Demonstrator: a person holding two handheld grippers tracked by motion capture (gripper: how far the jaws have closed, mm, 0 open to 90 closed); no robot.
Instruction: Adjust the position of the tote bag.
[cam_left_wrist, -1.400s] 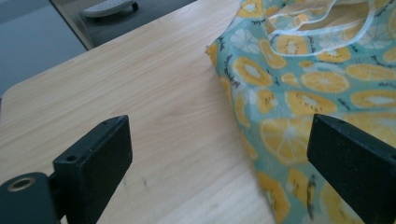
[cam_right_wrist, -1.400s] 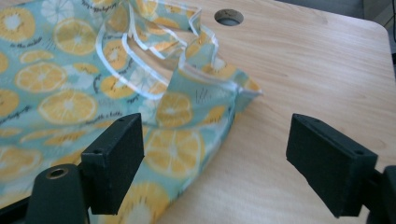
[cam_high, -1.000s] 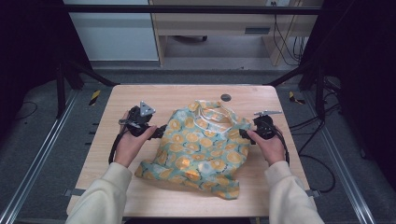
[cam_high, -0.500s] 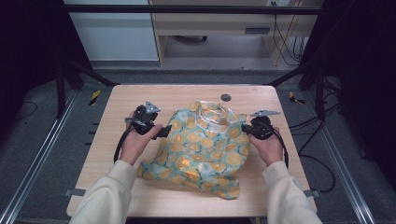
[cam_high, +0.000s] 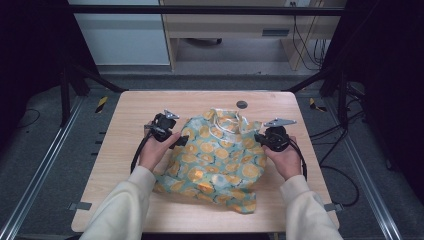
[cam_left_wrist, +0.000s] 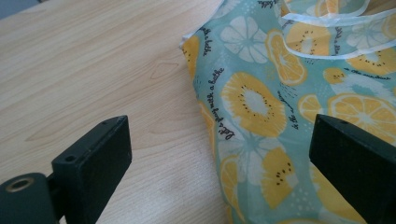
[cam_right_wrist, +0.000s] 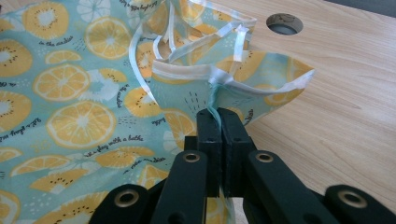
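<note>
Here the cloth bag, pale green with orange and kiwi slices printed on it, lies crumpled on the middle of the wooden worktop, its white-edged opening and ribbon handles toward the far side. The right tool is clenched on the bag's right edge: a fold of the fabric runs up between its two black jaws, and the white hem stands just above them. Those jaws have just been closing onto that fold. In the high view this right tool sits at the bag's right side, held by a hand in a cream sleeve. The left tool is released, its jaws spread wide over the bag's left border, one above bare wood and one above the print, neither pressing the fabric. A round hole in the worktop lies just beyond the bag.
</note>
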